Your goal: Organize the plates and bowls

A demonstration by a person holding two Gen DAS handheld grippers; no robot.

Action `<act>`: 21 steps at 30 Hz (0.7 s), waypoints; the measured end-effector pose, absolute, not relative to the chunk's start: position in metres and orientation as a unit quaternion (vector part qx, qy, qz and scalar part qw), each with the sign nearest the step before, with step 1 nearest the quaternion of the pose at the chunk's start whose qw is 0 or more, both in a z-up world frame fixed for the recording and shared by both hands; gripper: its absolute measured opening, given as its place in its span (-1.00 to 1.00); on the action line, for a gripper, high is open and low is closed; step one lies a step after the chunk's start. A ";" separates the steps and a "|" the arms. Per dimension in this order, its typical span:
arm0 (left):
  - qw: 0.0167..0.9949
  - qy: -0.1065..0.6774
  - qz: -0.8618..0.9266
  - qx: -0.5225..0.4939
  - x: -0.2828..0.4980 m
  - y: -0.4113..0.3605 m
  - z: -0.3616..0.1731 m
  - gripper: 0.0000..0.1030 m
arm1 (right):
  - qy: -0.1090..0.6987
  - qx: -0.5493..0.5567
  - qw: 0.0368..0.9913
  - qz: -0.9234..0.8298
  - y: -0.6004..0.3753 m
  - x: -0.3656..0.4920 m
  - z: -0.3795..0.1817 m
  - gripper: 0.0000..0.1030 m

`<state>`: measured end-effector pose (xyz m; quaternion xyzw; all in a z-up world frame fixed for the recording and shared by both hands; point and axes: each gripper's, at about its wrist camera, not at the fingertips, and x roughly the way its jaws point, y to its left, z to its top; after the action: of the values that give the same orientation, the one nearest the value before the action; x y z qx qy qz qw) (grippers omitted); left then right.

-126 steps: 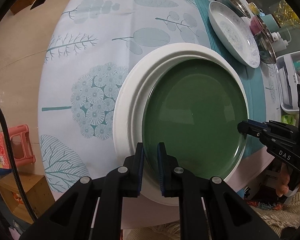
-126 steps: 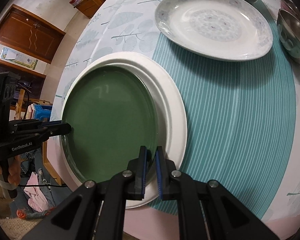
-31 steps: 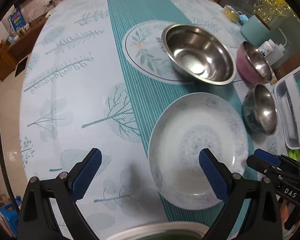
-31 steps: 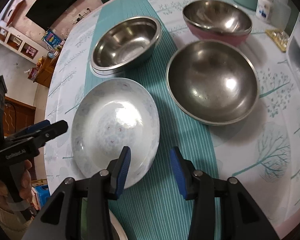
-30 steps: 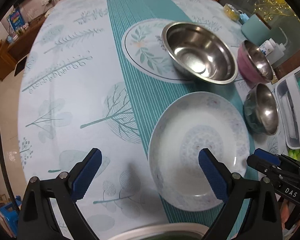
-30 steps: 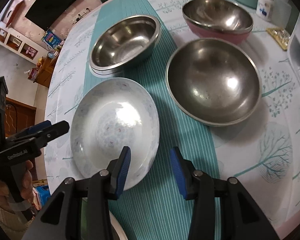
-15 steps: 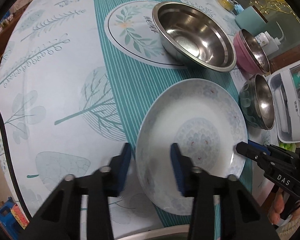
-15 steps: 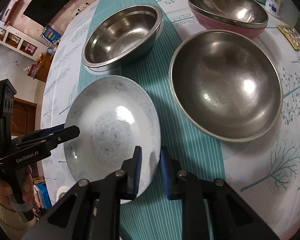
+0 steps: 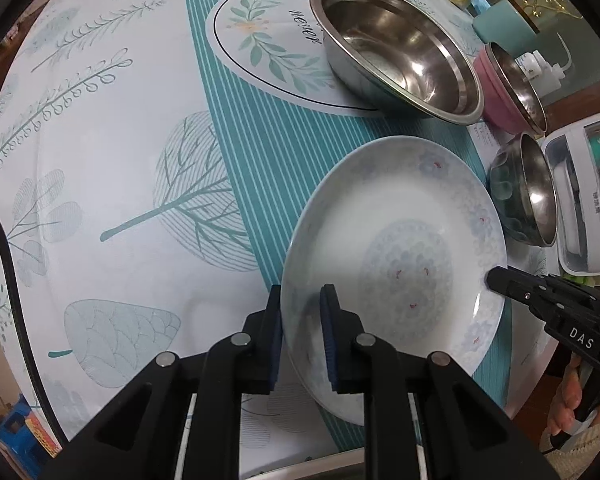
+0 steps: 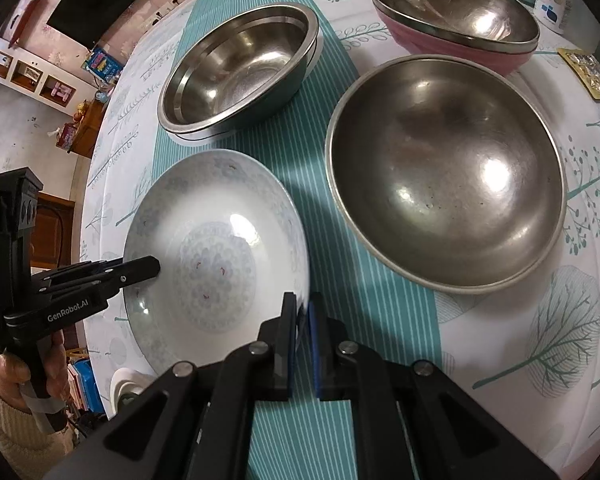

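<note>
Left gripper (image 9: 300,312): jaws closing on the near-left rim of the patterned white plate (image 9: 400,264), one blue pad outside the rim and one inside, both against it.

Right gripper (image 10: 302,312): jaws pressed in on the plate's opposite rim, pinching it between the blue pads. In the left wrist view its black tip meets the plate's right edge.

Patterned white plate: shallow, pale blue floral centre and border, near the table's near edge, lying on the teal striped runner (image 9: 236,128) of the leaf-print tablecloth (image 9: 80,140).

White dish rim (image 10: 120,384): partly visible at the near edge, below the plate; contents cannot be told.

Large steel bowl (image 10: 444,172): just right of the plate, upright, half on the runner.

Steel bowl with flat rim (image 9: 396,48): beyond the plate, resting on the edge of a round leaf-print mat (image 9: 268,44).

Pink bowl with steel liner (image 10: 456,12): farther right, toward the far edge.

White plastic box (image 9: 580,200): at the right edge, beyond the large bowl.
</note>
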<state>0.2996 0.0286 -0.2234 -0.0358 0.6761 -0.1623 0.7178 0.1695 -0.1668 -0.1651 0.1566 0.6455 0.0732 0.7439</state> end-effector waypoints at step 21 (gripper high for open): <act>0.703 0.684 -0.163 -0.108 0.276 0.065 -0.213 -0.79 | 0.662 0.175 0.723 0.090 -0.163 0.165 -0.167 -0.90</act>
<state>0.2762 0.0648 -0.2127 -0.1079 0.6843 -0.1629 0.7025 0.1649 -0.1633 -0.1668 0.1752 0.6623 0.0900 0.7229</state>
